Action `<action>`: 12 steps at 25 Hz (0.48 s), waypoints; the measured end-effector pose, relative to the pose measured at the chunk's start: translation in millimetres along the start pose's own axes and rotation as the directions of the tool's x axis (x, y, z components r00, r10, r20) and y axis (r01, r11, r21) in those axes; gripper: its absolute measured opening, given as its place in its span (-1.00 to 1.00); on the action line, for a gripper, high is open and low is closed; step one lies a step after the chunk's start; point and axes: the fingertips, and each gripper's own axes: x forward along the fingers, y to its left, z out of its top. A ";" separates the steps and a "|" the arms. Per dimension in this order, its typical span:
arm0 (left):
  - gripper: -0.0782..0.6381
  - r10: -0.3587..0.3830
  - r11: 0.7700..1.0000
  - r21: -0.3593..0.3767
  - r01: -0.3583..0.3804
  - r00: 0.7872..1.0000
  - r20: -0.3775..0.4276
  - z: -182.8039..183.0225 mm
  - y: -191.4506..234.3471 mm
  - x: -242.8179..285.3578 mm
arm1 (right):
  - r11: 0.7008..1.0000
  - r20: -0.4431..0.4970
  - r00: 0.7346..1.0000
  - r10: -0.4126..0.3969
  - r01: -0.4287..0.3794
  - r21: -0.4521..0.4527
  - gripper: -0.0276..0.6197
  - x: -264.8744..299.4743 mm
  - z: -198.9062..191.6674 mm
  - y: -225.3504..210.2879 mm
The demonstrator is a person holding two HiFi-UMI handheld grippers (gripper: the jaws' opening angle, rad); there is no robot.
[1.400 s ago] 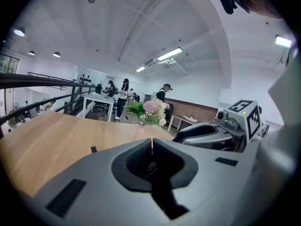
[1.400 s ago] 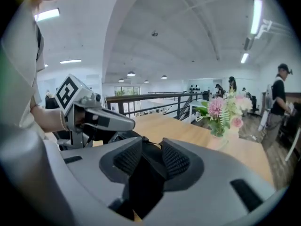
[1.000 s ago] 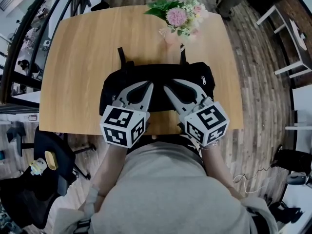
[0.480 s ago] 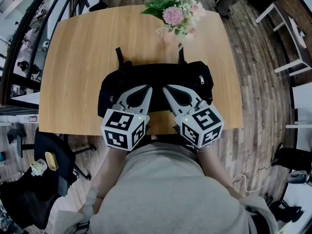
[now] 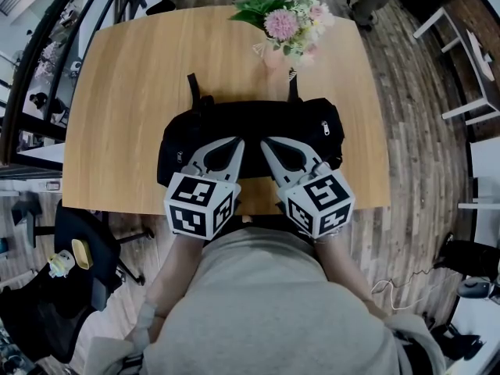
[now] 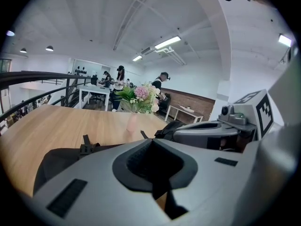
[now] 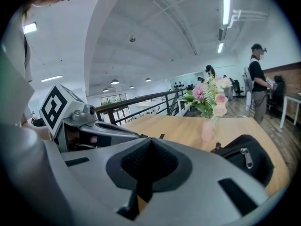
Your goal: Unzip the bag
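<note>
The bag (image 5: 250, 123) lies mid-bench (image 5: 117, 92) by the near edge, its zip seemingly closed. Left gripper (image 5: 239, 141) and right gripper (image 5: 265, 141) sit over it, fingers pressed together with nothing seen between them. Likely next: steady the fabric and pinch the zip pull (image 5: 324, 127).

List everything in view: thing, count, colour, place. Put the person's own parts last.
table: one, light wood, centre of the scene
bag: one, black, on the table's near half, zipped
zip pull: one, silver, at the bag's right end
vase: one, pink, at the table's far edge, holding pink and white flowers
office chair: one, black, on the floor, lower left
floor: dark wood planks, around the table
bystander: one, dark clothes, far right
left gripper: one, grey, jaws together, tips at the bag
right gripper: one, grey, jaws together, tips at the bag
shirt: one, grey, bottom of the view
</note>
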 end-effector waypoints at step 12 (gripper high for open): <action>-0.73 -0.018 1.000 -0.001 0.018 1.000 -0.022 -5.8 -1.4 4.4 | 1.000 -0.014 1.000 -0.001 0.001 0.010 -0.90 3.4 -3.8 -5.2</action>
